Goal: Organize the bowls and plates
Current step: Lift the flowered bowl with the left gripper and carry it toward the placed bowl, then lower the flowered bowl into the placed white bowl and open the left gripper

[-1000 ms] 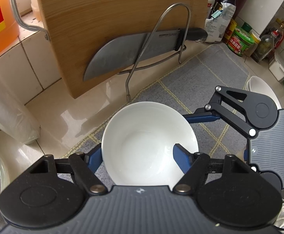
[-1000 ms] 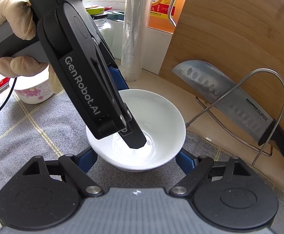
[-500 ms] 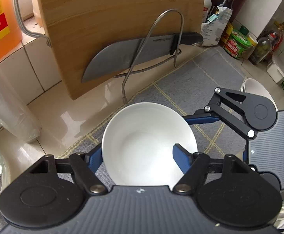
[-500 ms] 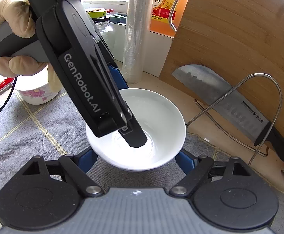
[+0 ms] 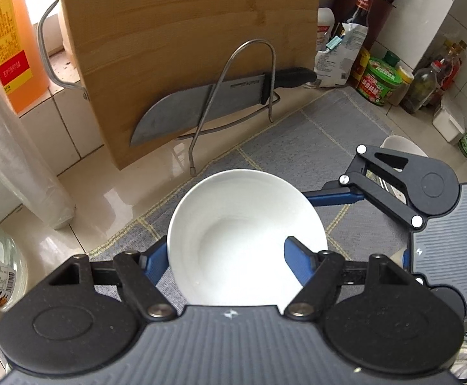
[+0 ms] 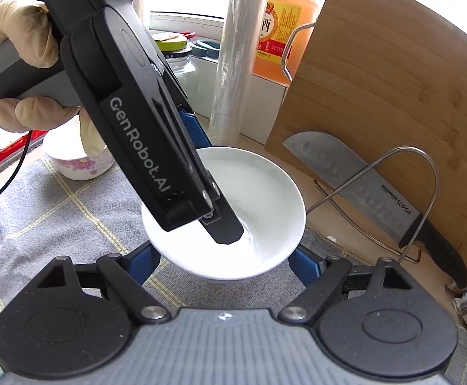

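White bowl (image 5: 246, 224) between left gripper (image 5: 225, 258) and right gripper (image 6: 223, 264)

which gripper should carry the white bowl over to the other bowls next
Probably left. The left gripper pinches the white bowl across its rim, one finger inside. The right gripper only flanks it.

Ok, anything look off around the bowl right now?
Nothing spilled or broken. Only oddity: both tools are on one white bowl, the right tool clamping its sides, the left tool with a finger inside. The knife leans bare-bladed against the cutting board.
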